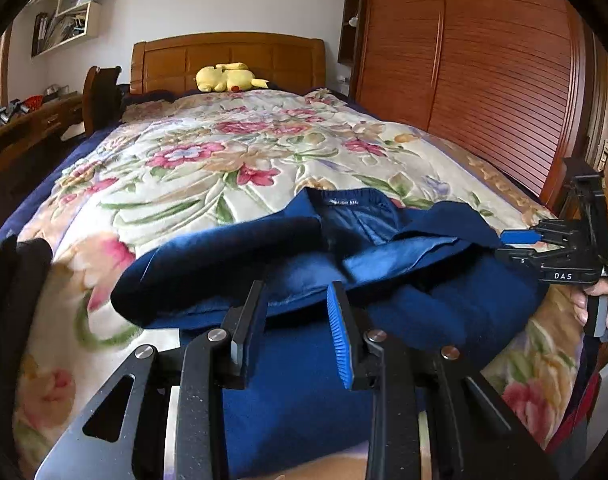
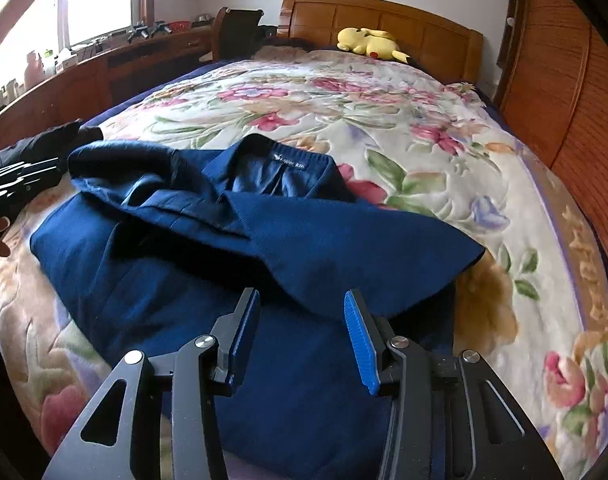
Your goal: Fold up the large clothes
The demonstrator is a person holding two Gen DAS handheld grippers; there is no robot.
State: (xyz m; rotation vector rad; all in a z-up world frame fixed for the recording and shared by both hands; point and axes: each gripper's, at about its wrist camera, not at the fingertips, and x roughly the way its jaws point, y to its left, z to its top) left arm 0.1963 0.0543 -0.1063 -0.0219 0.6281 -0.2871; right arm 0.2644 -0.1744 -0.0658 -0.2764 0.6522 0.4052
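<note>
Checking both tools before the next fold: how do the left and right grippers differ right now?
The left gripper has a narrower gap between its jaws than the right gripper. The left hovers over a bunched fold of the navy coat, near its lining; the right is over a smooth flap near the coat's edge. Both are open, empty, angled down at the coat on the floral blanket.

My left gripper (image 1: pixel 295 320) points forward and slightly down, its jaws parted with nothing between the pads. My right gripper (image 2: pixel 301 328) tilts down the same way, its jaws a bit wider apart, and it too grips nothing. In the left wrist view my right hand (image 1: pixel 600 300) wraps the handle of its gripper at the far right edge, fingers (image 1: pixel 580 306) curled.
</note>
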